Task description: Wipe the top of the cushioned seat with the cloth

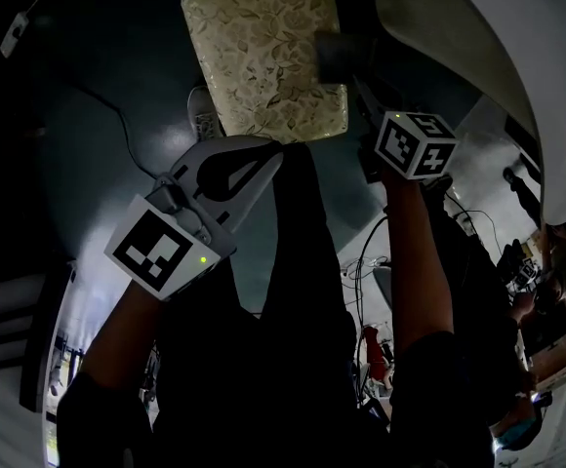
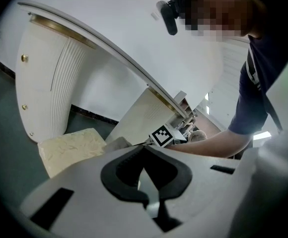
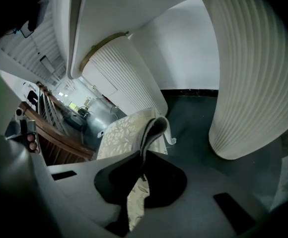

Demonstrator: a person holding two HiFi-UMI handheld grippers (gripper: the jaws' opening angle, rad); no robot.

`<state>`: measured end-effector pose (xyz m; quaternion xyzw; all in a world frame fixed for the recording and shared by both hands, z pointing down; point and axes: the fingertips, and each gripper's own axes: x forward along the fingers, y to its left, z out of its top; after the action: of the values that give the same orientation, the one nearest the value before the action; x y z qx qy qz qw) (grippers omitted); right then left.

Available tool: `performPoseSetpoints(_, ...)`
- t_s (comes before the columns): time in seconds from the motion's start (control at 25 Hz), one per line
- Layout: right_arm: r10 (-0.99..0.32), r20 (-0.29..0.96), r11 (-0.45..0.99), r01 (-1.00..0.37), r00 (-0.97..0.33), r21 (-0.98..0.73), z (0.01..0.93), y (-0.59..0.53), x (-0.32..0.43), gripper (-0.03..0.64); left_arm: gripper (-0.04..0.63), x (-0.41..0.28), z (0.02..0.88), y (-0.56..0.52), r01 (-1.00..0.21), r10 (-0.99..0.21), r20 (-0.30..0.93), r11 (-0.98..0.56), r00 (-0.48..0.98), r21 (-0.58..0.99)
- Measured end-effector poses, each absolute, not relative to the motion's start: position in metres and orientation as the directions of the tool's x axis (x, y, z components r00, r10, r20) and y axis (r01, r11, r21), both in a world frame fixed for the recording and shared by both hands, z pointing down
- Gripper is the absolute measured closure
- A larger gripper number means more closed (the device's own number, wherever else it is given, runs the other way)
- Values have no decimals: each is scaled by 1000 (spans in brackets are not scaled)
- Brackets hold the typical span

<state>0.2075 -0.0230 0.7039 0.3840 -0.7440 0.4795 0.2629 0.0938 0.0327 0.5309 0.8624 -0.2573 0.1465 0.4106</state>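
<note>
Dark floor (image 1: 98, 164) w/ seat (image 1: 263, 52); right gripper view alone shows claw (image 3: 143, 155) pinching cloth (image 3: 152, 129).

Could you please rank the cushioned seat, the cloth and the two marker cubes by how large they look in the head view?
1. cushioned seat
2. left marker cube, though it is nearer the camera, which may exaggerate it
3. right marker cube
4. cloth, only partly seen

A white ribbed counter (image 3: 243, 83) stands on dark floor (image 1: 88, 183), a wooden railing (image 3: 54, 143) nearby.
</note>
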Motion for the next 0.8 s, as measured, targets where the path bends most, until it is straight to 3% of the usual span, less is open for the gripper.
performPoseSetpoints(0.4,-290,699,282,-756,-654,-591,681,10,87,586,588,9,524,55,-602,-380,467,-493,798,628)
performPoseSetpoints(0.8,-143,671,316,-676,-728,-666,689,76,-42,586,588,-83,530,75,-655,-454,478,-430,752,622)
